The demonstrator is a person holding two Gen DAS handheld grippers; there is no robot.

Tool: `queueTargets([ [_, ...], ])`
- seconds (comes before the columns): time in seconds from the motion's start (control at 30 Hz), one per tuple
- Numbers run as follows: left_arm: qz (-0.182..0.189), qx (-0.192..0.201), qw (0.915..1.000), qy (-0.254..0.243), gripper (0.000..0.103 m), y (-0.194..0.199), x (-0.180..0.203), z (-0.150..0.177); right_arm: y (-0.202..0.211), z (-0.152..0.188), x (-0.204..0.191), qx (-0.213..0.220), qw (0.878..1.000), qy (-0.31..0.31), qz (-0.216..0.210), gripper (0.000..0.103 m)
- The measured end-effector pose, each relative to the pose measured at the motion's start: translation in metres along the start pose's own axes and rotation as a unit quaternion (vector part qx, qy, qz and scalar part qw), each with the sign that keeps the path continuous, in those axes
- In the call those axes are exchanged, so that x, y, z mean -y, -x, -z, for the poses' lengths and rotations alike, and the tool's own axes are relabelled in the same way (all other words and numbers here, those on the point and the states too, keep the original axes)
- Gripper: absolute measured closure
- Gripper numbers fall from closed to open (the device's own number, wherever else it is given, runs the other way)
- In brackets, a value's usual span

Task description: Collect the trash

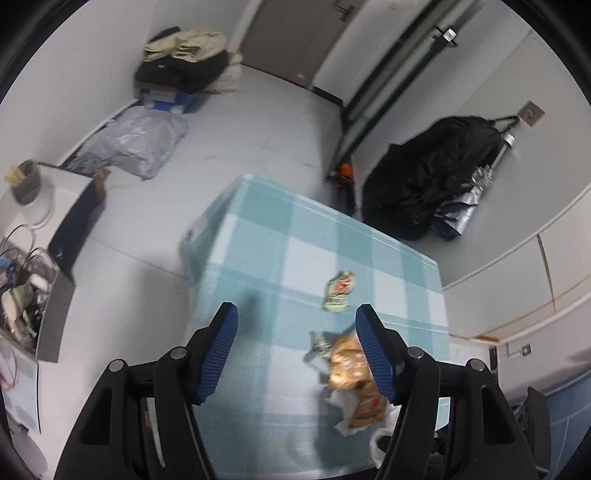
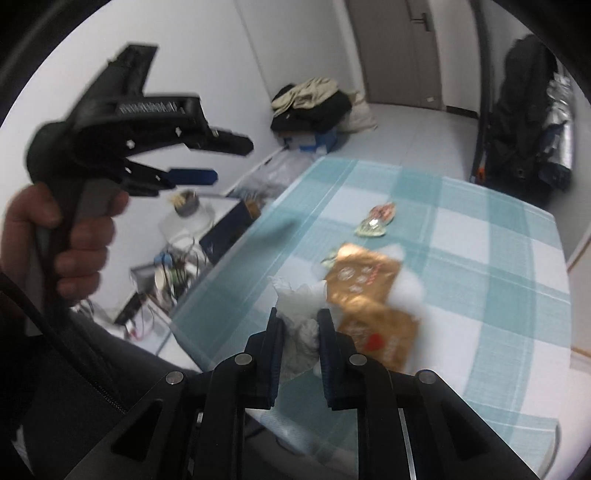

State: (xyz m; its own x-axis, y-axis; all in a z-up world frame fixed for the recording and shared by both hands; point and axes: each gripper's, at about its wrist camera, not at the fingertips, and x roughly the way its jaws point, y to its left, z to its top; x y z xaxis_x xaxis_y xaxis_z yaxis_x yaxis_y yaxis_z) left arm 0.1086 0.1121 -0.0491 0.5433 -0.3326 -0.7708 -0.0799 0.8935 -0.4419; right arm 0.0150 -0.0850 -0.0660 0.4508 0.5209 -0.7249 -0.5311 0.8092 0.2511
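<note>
A table under a teal checked cloth (image 1: 258,258) (image 2: 480,258) carries the trash. A small green and red wrapper (image 1: 338,291) (image 2: 376,221) lies farthest out. Nearer are gold snack packets (image 1: 347,365) (image 2: 360,275) with a crumpled white plastic bag (image 2: 300,334) (image 1: 341,404) around and beside them. My right gripper (image 2: 300,316) is shut on a bunched part of that white bag, lifted just off the cloth. My left gripper (image 1: 295,312) stands open above the table with nothing between its fingers. A hand holds it up at the left of the right wrist view (image 2: 225,160).
On the floor to the left are a grey plastic sack (image 1: 133,144), a pile of clothes on a box (image 1: 184,59) and a cluttered low shelf with cables (image 1: 26,288). A black coat (image 1: 432,173) hangs by the wall beyond the table. A door (image 1: 295,33) is at the back.
</note>
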Motion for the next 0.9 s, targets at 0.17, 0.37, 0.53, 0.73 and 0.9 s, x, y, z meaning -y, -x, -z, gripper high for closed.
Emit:
queueTargets([
  [0.17, 0.002, -0.04, 0.9986, -0.034, 0.04, -0.036, 0.024, -0.013, 0.026, -0.005, 0.024, 0.037, 0.999, -0.012, 0.009, 0.086],
  [0.37, -0.004, -0.096, 0.9922, -0.08, 0.04, -0.089, 0.046, -0.026, 0.033, -0.002, 0.052, 0.036, 0.998, -0.04, 0.014, 0.086],
  [0.53, -0.014, -0.132, 0.9864, -0.096, 0.04, -0.12, 0.056, -0.028, 0.033, 0.002, 0.072, 0.028, 0.998, -0.061, 0.019, 0.086],
  [0.73, -0.026, -0.163, 0.9816, -0.096, 0.041, -0.147, 0.052, -0.028, 0.038, 0.009, 0.085, 0.023, 0.997, -0.077, 0.007, 0.086],
  [0.9, -0.054, -0.159, 0.9766, -0.134, 0.041, -0.153, 0.058, -0.025, 0.043, 0.015, 0.09, 0.023, 0.996, -0.081, 0.001, 0.086],
])
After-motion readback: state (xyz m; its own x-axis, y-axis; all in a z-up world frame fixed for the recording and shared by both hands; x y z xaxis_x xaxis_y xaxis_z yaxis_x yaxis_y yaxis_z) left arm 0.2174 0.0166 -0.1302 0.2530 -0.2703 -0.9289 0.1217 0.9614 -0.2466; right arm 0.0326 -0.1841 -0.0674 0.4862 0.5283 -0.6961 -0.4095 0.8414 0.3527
